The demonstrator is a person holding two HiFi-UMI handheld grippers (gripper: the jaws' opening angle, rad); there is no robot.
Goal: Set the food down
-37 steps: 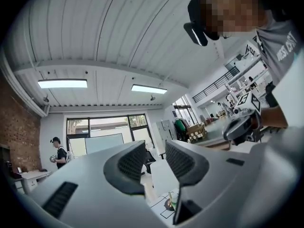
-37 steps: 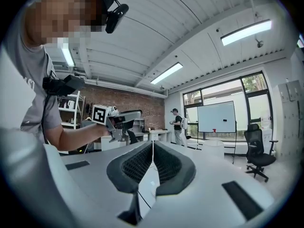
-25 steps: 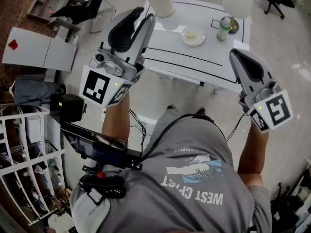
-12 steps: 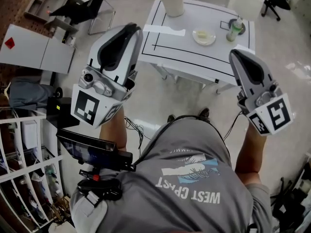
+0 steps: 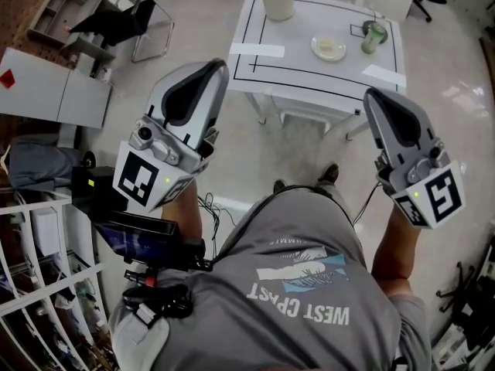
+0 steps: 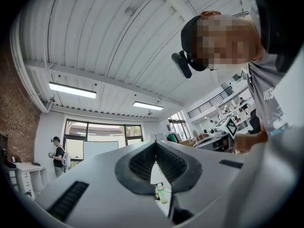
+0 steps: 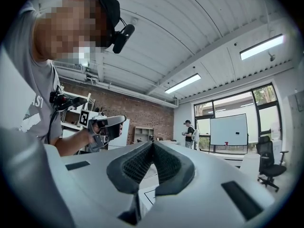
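counter (image 5: 309, 79): white, well ahead of the person (image 5: 302, 284) | left gripper (image 5: 213, 66): fingers have just been closing, tips together on nothing | right gripper (image 5: 372, 96): fingers together, empty | plate (image 5: 315, 46): on the counter near a green bottle (image 5: 373, 37) | food (image 5: 330, 49): lying on the plate | progress: set-down looks done; nothing seems left to place, by my reading

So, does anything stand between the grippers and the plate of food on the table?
Nothing visible does. Only bare floor lies between the table and both grippers. The left gripper has just closed on nothing; the right gripper is shut and empty. The plate has free tabletop on its near side.
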